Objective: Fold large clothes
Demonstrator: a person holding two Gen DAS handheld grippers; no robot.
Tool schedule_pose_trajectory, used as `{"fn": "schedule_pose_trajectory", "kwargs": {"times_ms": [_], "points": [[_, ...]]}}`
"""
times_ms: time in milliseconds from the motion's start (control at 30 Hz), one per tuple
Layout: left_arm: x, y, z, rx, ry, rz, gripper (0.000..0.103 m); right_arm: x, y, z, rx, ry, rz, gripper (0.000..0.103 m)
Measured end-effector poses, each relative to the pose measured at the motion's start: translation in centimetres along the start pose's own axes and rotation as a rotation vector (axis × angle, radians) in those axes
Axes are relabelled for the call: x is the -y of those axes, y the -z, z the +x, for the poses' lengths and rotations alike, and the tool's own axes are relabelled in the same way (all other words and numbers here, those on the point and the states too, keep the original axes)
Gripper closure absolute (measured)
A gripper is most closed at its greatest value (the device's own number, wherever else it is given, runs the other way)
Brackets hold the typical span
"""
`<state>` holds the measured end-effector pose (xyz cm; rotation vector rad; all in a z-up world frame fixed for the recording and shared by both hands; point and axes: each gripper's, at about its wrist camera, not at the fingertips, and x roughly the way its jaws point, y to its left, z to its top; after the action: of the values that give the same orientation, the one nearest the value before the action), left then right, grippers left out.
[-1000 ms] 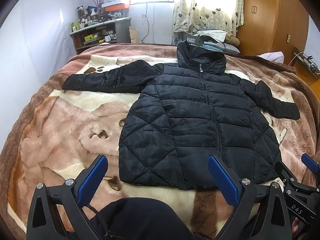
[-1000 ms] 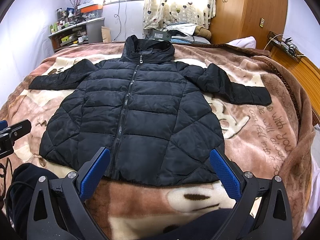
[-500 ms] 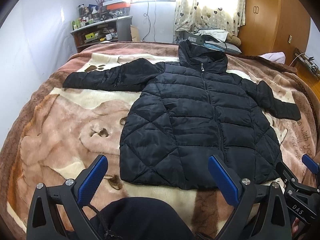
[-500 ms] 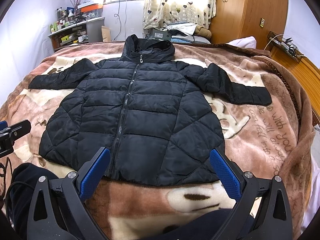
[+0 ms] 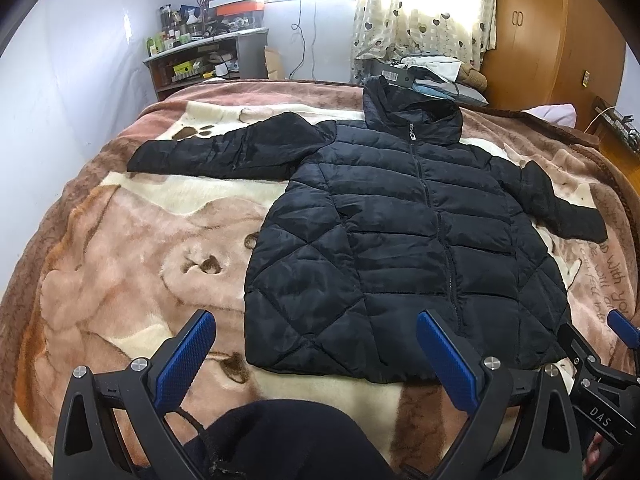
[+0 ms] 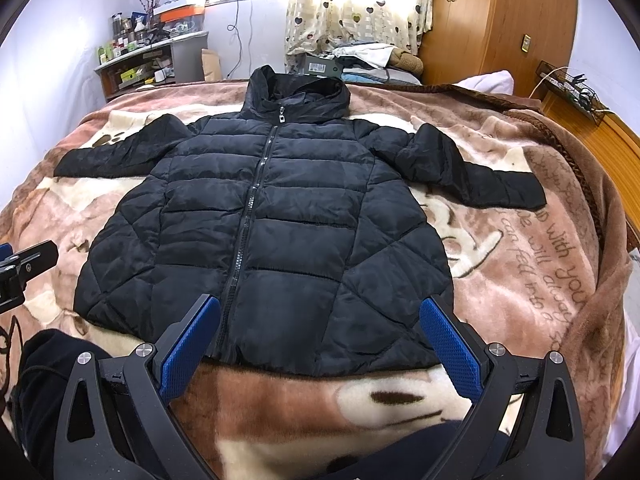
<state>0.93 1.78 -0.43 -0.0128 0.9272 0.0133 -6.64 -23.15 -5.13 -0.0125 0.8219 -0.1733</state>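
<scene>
Jacket (image 5: 404,240) lies flat, zipped, sleeves spread, on the bed (image 5: 120,248). Left claw (image 5: 316,356) and right claw (image 6: 320,340) gape wide, empty, near its hem.

One black puffer jacket (image 6: 264,220) with two sleeves and one hood lies on one brown blanket (image 6: 520,248). Two grippers, left gripper (image 5: 316,354) and right gripper (image 6: 320,340), each show two blue-padded fingers.

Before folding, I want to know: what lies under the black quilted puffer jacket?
The black quilted puffer jacket lies flat, zipped, on a brown and cream plush blanket with a printed animal picture. Under the jacket the blanket is covered, so anything hidden there cannot be seen.
</scene>
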Motion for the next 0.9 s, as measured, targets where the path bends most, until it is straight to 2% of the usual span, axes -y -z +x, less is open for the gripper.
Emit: {"fn": "schedule_pose_trajectory", "kwargs": {"times_ms": [100,233,400,467,567,633,700,833,900], "points": [[-1.3,-0.5,0.6,-0.007,0.058,-0.033,0.002,0.0,-0.3,0.6,-0.002,0.001,0.003,0.003],[-5.3,-2.2,2.1,-0.005,0.139,-0.140,0.002,0.0,-1.2,2.0,-0.008,-0.022,-0.007,0.003],[-12.1,-5.1,5.0,0.028,0.059,-0.253,0.002,-0.3,-3.1,3.7,0.053,-0.123,0.013,0.003],[-15.6,-6.6,7.1,0.032,0.050,-0.343,0.002,-1.0,-4.3,4.9,0.065,-0.144,0.001,0.003],[-20.5,-8.6,10.8,0.012,0.085,-0.501,0.002,-2.3,-6.3,7.0,0.081,-0.189,-0.012,0.003],[-23.4,-10.0,13.2,0.036,0.119,-0.582,0.002,-3.3,-7.5,8.2,0.091,-0.222,-0.022,0.003],[-25.0,-11.2,15.0,0.074,0.142,-0.599,0.002,-4.7,-9.0,10.0,0.096,-0.264,-0.033,0.003],[-28.2,-14.1,19.9,0.078,0.121,-0.633,0.002,-6.7,-11.0,12.5,0.093,-0.340,-0.019,0.003],[-29.8,-15.1,21.8,0.072,0.030,-0.659,0.002,-7.8,-11.8,13.4,0.111,-0.366,-0.026,0.003]]}}
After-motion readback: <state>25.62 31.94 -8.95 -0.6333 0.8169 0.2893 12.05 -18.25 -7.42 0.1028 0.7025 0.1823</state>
